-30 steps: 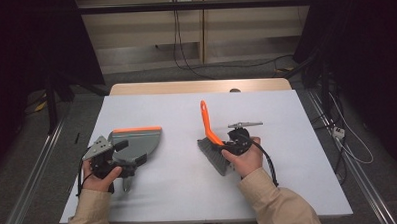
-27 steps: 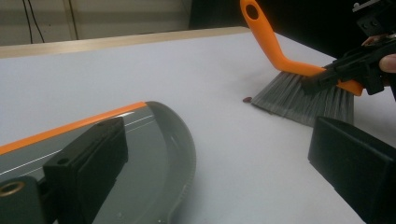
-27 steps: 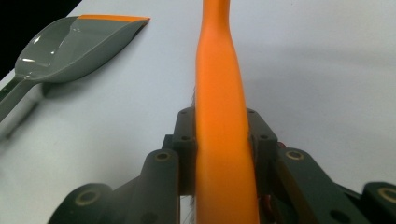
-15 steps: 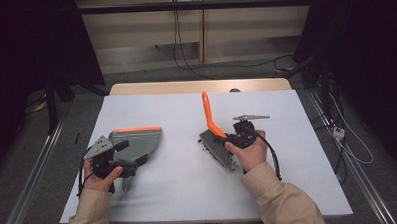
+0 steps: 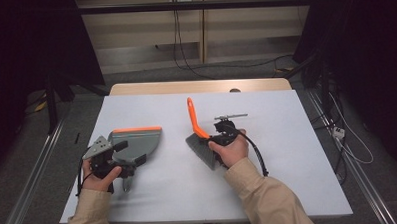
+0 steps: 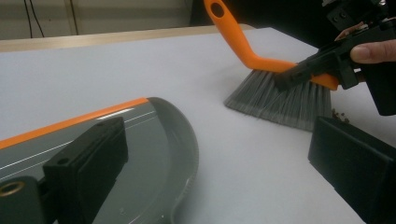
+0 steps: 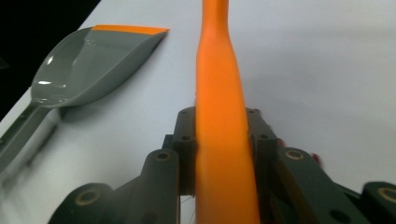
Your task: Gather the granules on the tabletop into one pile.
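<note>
The bristly orange-handled brush (image 5: 200, 137) has shifted right, clenched in the right claw (image 5: 215, 140); left claw (image 5: 119, 160) grips the smooth grey dustpan (image 5: 137, 142).

The high view looks forward and down over the table (image 5: 288, 154). Each gripper view sits low and close, facing across it; both share the brush (image 6: 280, 93) and dustpan (image 7: 88, 65).
</note>
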The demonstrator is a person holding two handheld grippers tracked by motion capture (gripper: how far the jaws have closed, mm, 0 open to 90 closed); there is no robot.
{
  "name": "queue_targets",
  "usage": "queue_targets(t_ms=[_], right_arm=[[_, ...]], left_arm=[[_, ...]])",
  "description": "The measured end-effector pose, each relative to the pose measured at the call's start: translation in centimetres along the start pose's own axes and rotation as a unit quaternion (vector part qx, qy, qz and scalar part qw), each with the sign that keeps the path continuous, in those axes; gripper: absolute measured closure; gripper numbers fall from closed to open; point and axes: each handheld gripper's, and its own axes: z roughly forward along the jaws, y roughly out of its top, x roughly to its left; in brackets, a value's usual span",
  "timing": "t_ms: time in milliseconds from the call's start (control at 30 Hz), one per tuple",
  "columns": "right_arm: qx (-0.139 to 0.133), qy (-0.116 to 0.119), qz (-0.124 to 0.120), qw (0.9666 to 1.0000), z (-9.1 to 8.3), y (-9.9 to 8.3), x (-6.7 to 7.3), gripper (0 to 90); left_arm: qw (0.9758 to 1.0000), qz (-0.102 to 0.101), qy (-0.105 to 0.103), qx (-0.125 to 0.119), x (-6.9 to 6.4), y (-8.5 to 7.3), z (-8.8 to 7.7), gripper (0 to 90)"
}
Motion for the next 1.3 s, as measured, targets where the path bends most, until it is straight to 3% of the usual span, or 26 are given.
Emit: queue_targets(t_ms=[167,367,433,567,767,867,1100,1233,1300], right_arm=[[0.001,-0.012,-0.004,0.9999,-1.3,-0.3,-0.8,71.0],[-0.022,0.016,0.001,0.9996,-3.0,-0.2,-1.2,71.0],[-0.036,0.023,-0.015,0.999,-3.6,0.0,-1.3,71.0],[-0.053,0.026,-0.019,0.9981,-4.9,0.5,-1.7,71.0],[-0.08,0.015,-0.032,0.9961,-6.5,1.0,-2.2,71.0],[-0.092,0.016,-0.034,0.995,-6.9,1.1,-2.4,71.0],[-0.113,0.01,-0.046,0.9925,-7.7,1.3,-2.6,71.1],[-0.115,-0.002,-0.051,0.9921,-7.8,1.3,-3.1,71.0],[-0.113,-0.01,-0.057,0.9919,-7.8,1.3,-3.3,71.0]], left_arm=[[1.0,-0.006,0.001,0.006,-0.1,0.0,-0.1,4.8],[0.9997,-0.009,0.01,0.019,-0.4,0.0,-0.2,5.2],[0.9993,-0.008,0.022,0.028,-0.4,0.0,-0.4,5.4],[0.9982,-0.015,0.043,0.04,-0.3,-0.4,-0.6,6.2],[0.9941,-0.024,0.074,0.075,0.1,-1.3,-0.7,9.9],[0.9928,-0.034,0.084,0.079,0.3,-1.6,-0.7,11.3],[0.9892,-0.033,0.106,0.096,0.2,-1.9,-0.8,15.1],[0.9856,-0.029,0.121,0.115,0.2,-2.0,-0.9,15.5],[0.9826,-0.022,0.134,0.126,0.2,-2.1,-0.9,16.1]])
